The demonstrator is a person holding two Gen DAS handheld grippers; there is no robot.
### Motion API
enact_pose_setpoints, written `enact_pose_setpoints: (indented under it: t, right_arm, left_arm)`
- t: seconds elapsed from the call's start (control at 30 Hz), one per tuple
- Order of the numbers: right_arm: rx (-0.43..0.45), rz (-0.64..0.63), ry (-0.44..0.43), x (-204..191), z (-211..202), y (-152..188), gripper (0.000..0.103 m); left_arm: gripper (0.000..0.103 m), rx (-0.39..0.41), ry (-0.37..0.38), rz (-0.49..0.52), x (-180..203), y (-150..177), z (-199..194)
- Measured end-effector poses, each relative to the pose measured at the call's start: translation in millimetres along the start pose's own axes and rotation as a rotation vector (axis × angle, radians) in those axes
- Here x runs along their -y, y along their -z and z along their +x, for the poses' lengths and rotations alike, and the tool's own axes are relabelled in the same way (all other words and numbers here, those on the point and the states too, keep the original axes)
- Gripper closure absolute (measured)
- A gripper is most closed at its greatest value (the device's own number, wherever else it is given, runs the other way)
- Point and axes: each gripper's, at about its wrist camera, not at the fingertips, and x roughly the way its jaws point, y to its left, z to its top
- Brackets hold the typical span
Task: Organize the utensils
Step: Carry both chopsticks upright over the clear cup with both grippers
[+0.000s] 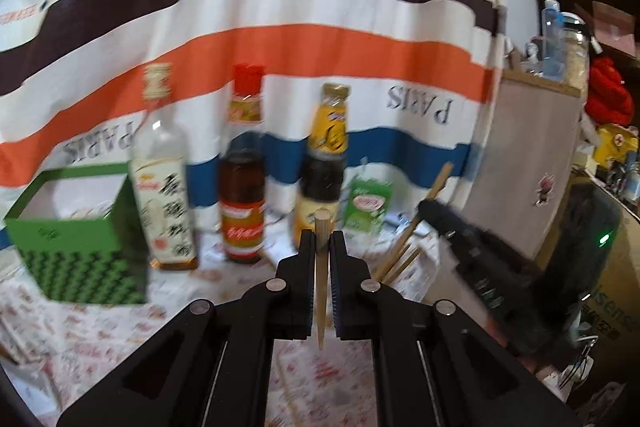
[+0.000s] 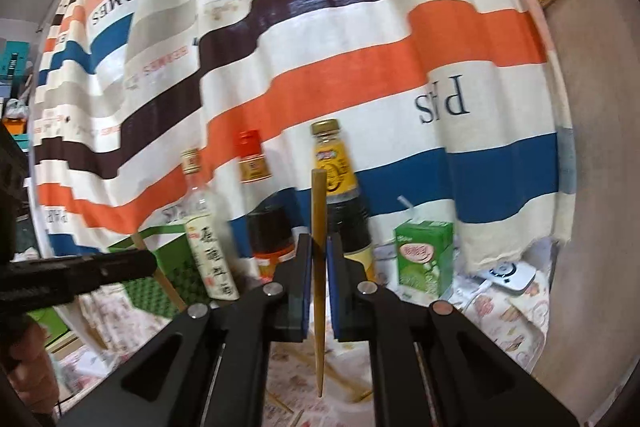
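Each claw is clamped on one chopstick. The left claw [image 1: 322,251] grips a pale chopstick [image 1: 321,291] that stands upright between its pads, thin tip hanging down towards the camera and blunt end poking just above the fingertips. The right claw [image 2: 319,259] grips a darker chopstick [image 2: 319,267] the same way, its blunt end reaching well above the fingertips. Both sticks are off the worktop [image 1: 100,327].

The step in hand looks like the carry: one stick picked up per hand, now to be brought to a holder. The likely target is the green box [image 1: 76,227], open at the top, standing on the left of the worktop; that is a judgement. The next move would call for swinging each stick over the box's mouth, thin tip down, and only then letting the pads part.

More chopsticks [image 1: 400,259] lie loose on the worktop, seen just right of the left claw, so the task looks far from done.

Beyond the claws stand three bottles in a row: a clear bottle [image 1: 164,179] just beside the box, a red-capped bottle [image 1: 244,179], and a yellow-necked bottle [image 1: 324,163]. A green carton [image 1: 368,207] sits right of them. The clear bottle crowds the box's right side and could be knocked on the way in. The two claws are near each other, which is a second risk. A striped cloth [image 1: 280,27] hangs behind everything.
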Motion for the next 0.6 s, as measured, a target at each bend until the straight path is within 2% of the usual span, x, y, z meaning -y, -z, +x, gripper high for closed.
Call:
enact_pose_setpoints:
  t: [0.2, 0.3, 0.43, 0.5, 0.6]
  right_arm:
    - [-0.012, -0.005, 0.048, 11.4, 11.8, 7.3, 0.096]
    - [-0.037, 0.009, 0.054, 17.0, 19.8, 10.7, 0.096]
    - [-0.098, 0.016, 0.068, 21.8, 34.4, 16.1, 0.096]
    - [-0.165, 0.018, 0.076, 23.3, 45.9, 20.4, 0.096]
    - [-0.219, 0.040, 0.088, 27.8, 55.6, 26.0, 0.096]
  left_arm:
    - [0.097, 0.050, 0.057, -0.047, 0.8, -7.9, 21.2]
    - [0.097, 0.077, 0.020, -0.035, 0.2, -1.5, 35.6]
    - [0.097, -0.021, 0.017, -0.062, -5.8, 19.4, 67.7]
    - [0.097, -0.048, -0.003, -0.063, -8.9, 29.2, 79.9]
    - [0.097, -0.079, 0.011, -0.087, -15.5, 41.3, 97.0]
